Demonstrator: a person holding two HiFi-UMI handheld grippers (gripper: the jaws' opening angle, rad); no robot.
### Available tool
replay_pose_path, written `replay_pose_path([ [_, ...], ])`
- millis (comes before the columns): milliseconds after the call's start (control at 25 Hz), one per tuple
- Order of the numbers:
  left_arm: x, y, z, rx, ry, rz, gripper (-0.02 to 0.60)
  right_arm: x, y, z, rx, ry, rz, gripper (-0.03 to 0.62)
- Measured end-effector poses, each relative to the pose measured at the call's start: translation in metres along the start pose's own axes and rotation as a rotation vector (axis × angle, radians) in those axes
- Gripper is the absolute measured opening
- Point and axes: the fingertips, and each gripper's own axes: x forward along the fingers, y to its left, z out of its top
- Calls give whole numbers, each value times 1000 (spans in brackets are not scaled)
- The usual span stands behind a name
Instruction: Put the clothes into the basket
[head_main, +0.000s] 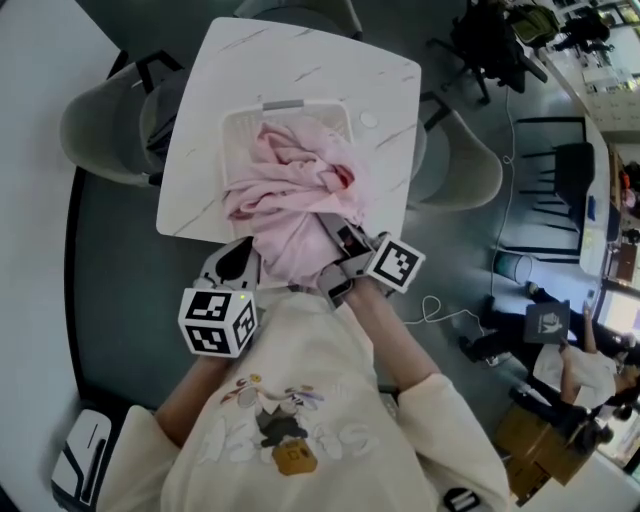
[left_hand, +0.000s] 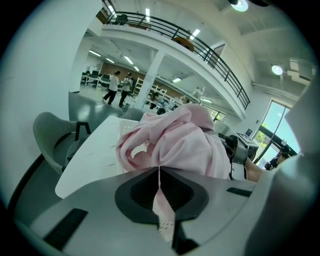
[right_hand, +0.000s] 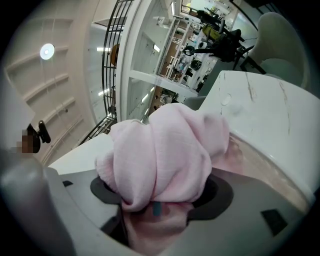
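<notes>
The left gripper pinches a thin fold of the pink garment between almost-closed jaws, while the right gripper clamps a thick bunch, the cloth heaped over the white basket and spilling off its near side.

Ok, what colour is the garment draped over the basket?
The garment is pale pink, clearest in the head view.
</notes>
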Motion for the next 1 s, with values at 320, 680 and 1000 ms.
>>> replay_pose_path([
  [320,11,9,-7,9,15,34,16,12,-9,-1,-21,29,-23,336],
  [680,31,20,-18,23,57,61,16,23,-31,-6,-69,66,-120,336],
  [1000,35,20,-17,41,67,66,16,28,-48,-7,-125,102,-189,336],
])
